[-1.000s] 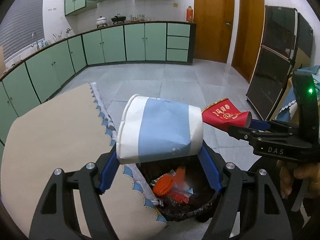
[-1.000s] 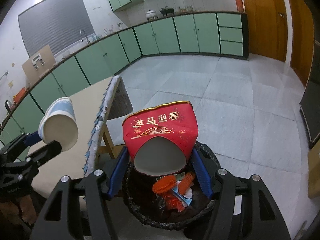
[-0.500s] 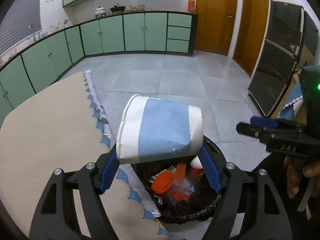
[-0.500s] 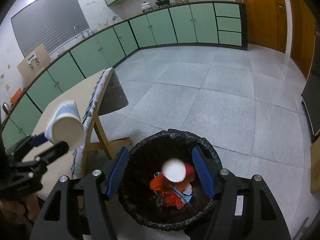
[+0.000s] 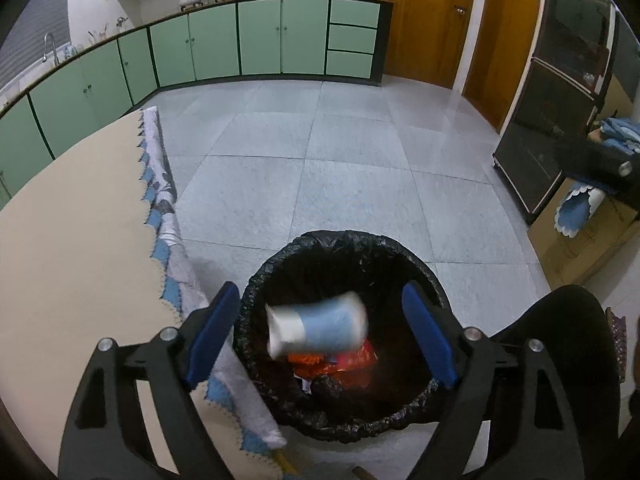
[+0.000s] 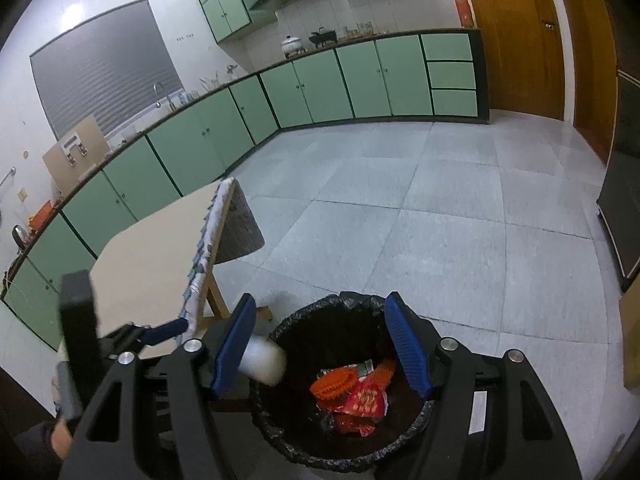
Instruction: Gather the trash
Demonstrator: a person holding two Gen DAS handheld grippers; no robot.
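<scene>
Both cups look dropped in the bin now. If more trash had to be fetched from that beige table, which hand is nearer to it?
Probably the left. The left gripper hangs open beside the table edge, its blue-and-white cup falling into the bin. The right gripper, also open, sits over the bin, farther from the table.

Black hand-held gripper (image 5: 322,332) frames, blue ribbed pads (image 5: 210,338), silver screws (image 5: 169,334)

Crinkly glossy plastic bin liner (image 5: 340,248), paper cup (image 5: 316,330), matt tabletop (image 5: 72,240) w/ cloth edging.

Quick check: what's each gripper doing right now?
Left gripper: just opened, blue-and-white cup falling into the bin.
Right gripper: open, empty.
</scene>
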